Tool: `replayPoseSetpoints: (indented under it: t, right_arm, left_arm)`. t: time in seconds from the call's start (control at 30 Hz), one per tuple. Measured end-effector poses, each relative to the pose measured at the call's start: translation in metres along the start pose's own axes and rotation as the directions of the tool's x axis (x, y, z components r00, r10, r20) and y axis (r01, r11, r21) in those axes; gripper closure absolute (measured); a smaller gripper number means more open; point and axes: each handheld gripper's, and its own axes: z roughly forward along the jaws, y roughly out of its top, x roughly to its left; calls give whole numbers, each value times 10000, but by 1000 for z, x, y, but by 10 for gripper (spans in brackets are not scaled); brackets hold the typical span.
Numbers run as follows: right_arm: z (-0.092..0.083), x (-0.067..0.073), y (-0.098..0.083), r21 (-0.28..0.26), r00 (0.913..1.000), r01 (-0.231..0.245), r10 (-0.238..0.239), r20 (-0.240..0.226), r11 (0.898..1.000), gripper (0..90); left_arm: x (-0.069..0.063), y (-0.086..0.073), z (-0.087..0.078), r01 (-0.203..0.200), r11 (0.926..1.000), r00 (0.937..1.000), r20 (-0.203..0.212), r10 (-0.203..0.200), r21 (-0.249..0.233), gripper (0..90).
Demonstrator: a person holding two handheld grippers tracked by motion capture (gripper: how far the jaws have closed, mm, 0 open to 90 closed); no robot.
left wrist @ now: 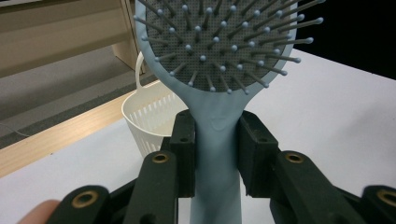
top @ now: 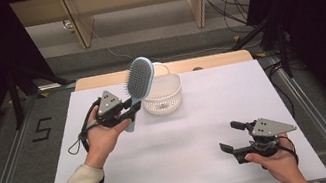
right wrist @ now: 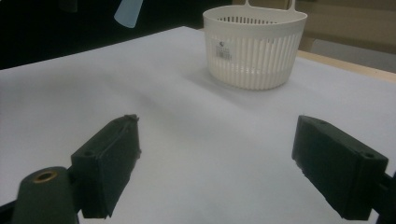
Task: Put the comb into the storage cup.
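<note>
Aloft, left tongs [top: 130,111] gripping hairbrush [top: 139,80]

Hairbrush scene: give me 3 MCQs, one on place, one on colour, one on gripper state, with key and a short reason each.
1. Where is the hairbrush?
A. Lying inside the basket
B. Held off the table in the left gripper
C. Flat on the table by the right gripper

2. What colour is the basket?
A. White
B. Red
C. Black

3. How do the right gripper jaws stand?
A. Shut on the brush
B. Shut on the basket rim
C. Open, with nothing between them

Key:
1 B: the left gripper view shows both jaws pressed on the light blue handle, and the high view shows the brush raised beside the basket.
2 A: the slotted basket reads white in all three views.
3 C: the right gripper view shows bare white table between the wide-apart jaws.
</note>
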Motion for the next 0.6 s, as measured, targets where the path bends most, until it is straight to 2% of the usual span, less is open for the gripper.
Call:
replayPoseSetpoints:
  t: [0.6]
  right_arm:
    - [0, 0, 0, -1, 10000, -5, 5, 9, 10000, 160]
  left_arm:
    - [1, 1, 6, 63, 10000, 9999, -87, -63, -29, 699]
